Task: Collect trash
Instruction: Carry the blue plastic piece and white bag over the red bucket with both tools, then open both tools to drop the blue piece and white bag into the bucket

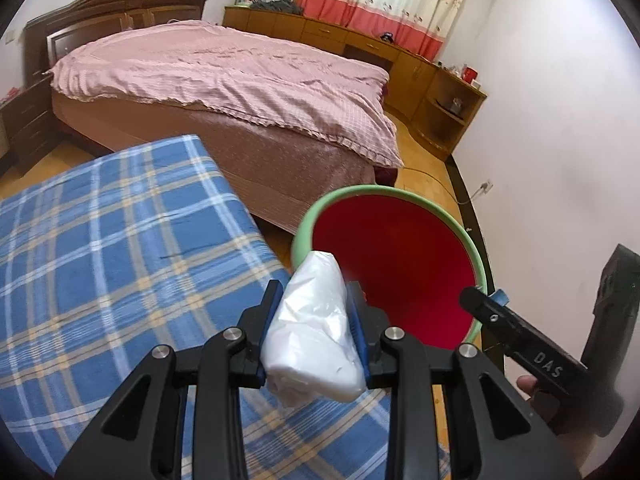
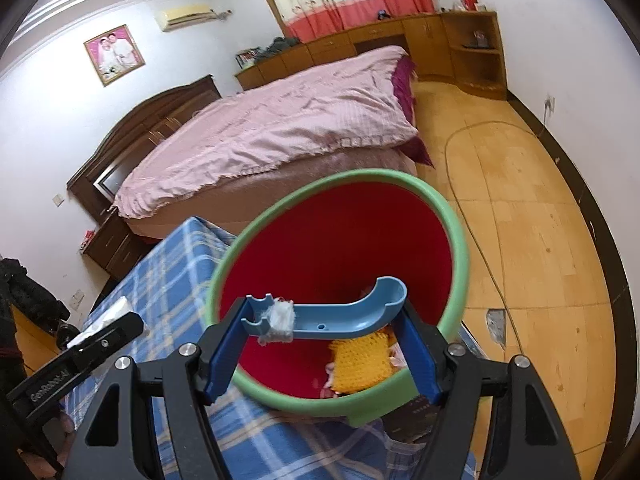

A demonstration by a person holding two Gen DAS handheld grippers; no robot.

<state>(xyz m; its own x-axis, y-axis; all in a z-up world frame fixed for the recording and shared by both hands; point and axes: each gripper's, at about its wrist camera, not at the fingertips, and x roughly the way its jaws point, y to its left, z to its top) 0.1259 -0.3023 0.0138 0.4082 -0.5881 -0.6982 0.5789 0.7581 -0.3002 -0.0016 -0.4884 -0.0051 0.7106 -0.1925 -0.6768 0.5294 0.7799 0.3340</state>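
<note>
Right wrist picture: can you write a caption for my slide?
Right hand-held gripper holds a blue plastic piece over the red bin, above a yellow spiky thing inside.

The bin (image 2: 448, 248) is red inside with a pale green rim, tilted so its mouth faces the cameras. A crumpled white plastic bag (image 1: 316, 332) is clamped just in front of the bin's near rim, its tip overlapping the rim. A curved blue plastic piece (image 2: 344, 312), with a scrap of white tape near one end, spans the bin's mouth. A yellow knobbly item (image 2: 360, 364) lies inside the bin, low by the near rim.
</note>
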